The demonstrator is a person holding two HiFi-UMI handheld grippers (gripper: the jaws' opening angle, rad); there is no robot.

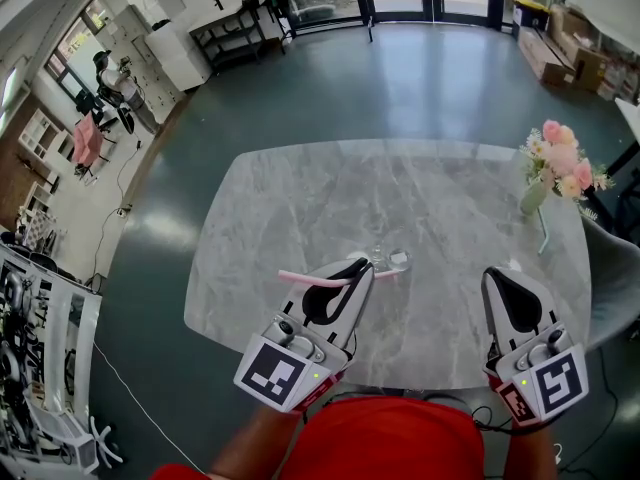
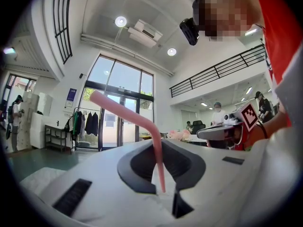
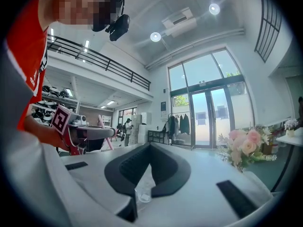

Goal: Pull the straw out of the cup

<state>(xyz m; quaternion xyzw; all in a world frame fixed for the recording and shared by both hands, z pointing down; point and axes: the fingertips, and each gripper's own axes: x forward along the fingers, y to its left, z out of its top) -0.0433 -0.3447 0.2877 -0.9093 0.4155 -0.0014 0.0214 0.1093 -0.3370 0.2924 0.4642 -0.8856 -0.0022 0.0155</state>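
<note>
My left gripper [image 1: 360, 268] is shut on a pink bendy straw [image 1: 312, 278] above the near part of the marble table [image 1: 300, 198]. The straw sticks out to the left of the jaws, clear of the cup. In the left gripper view the straw [image 2: 158, 160] rises from the closed jaws of the left gripper [image 2: 163, 190] and bends up to the left. A clear glass cup [image 1: 388, 260] stands on the table just beyond and right of the left gripper's tip. My right gripper [image 1: 495, 276] hovers apart from the cup, to its right. Its jaws meet with nothing gripped, as the right gripper view [image 3: 142, 195] also shows.
A vase of pink flowers [image 1: 555, 163] stands at the table's right edge and shows as flowers [image 3: 246, 148] in the right gripper view. A grey chair [image 1: 610, 278] sits beside that edge. Shelves and racks [image 1: 40, 368] line the room's left side.
</note>
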